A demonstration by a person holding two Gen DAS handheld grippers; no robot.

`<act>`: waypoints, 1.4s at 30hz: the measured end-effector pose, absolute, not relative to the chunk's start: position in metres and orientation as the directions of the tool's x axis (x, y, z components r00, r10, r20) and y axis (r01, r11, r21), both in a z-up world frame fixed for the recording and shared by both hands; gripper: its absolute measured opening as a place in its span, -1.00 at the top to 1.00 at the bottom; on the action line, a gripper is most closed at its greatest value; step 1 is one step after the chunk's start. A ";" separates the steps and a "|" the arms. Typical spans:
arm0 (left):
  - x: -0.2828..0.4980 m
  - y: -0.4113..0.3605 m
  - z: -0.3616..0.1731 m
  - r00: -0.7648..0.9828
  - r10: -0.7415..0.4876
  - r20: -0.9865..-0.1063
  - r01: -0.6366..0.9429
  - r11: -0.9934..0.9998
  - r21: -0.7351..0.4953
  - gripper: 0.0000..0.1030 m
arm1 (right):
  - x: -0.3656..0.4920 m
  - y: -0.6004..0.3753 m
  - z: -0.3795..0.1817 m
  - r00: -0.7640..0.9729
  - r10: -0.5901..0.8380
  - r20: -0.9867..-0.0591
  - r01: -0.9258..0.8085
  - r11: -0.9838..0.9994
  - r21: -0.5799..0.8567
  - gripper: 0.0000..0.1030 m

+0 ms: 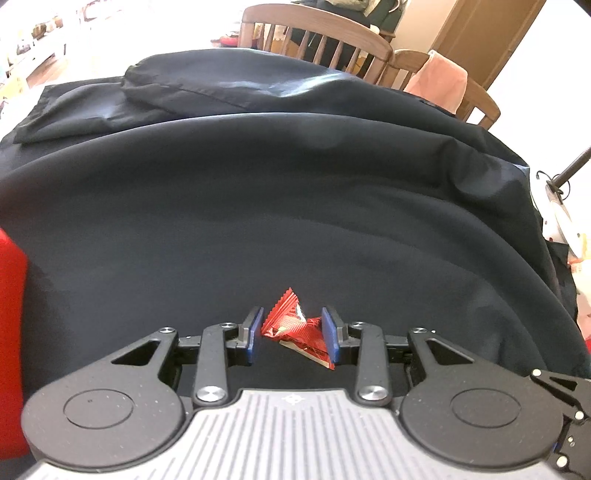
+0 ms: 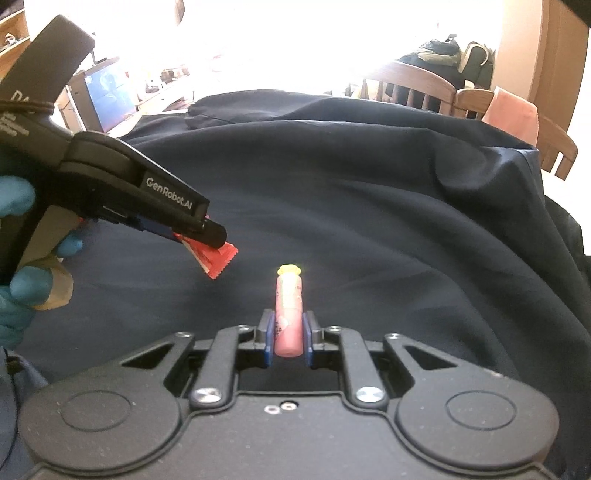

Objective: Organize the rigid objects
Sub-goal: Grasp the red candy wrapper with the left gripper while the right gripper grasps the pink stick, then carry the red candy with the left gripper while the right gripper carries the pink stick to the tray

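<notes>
Dark navy cloth [image 1: 295,206] is covering the whole table, lying matte and slightly wrinkled, with a folded bundle of the same fabric bulging along its far edge. Wooden spindle-back chairs [image 1: 317,33] are standing beyond the table; a pink towel [image 1: 439,81] is hanging over one of them. Strong window light is washing out the far room. A laptop with a lit screen [image 2: 107,96] is sitting off the far left corner in the right wrist view.

Left gripper [image 1: 293,334] is holding a red wrapper [image 1: 295,326], a crinkled foil packet with serrated ends, above the cloth; its blue-padded fingers are pressing on the packet from both sides. In the right wrist view the same packet is sticking out past the black fingertips. A hand in a blue glove [image 2: 18,258] is gripping that tool's handle.

Right gripper [image 2: 289,338] is clamping its fingers on a pink tube [image 2: 289,314], a smooth cylinder with a yellow cap at the far end, pointing straight forward over the cloth.
</notes>
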State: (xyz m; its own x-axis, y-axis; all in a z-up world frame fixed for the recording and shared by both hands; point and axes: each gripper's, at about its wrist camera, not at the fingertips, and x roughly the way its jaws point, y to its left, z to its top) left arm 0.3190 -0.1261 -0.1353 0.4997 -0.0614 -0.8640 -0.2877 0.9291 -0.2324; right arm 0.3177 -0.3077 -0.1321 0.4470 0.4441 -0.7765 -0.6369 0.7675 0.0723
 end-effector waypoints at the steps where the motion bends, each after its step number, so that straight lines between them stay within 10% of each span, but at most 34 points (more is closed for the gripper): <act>1: 0.314 -0.123 -0.134 0.500 -0.064 -0.864 -0.289 0.928 -0.237 0.36 | 0.316 -0.307 -0.130 0.446 0.447 -0.775 -0.640 0.765 0.073 0.71; 42: 0.139 0.091 -0.070 0.581 -0.062 -0.812 -0.275 0.924 -0.267 0.36 | 0.160 -0.117 -0.058 0.448 0.521 -0.726 -0.705 0.705 0.071 0.71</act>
State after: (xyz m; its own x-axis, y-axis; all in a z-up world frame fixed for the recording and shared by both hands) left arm 0.1394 0.0912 -0.0701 0.5811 -0.0617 -0.8115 -0.2746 0.9238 -0.2669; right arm 0.1603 -0.1173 -0.0576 0.4478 0.5213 -0.7264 -0.7053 0.7053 0.0714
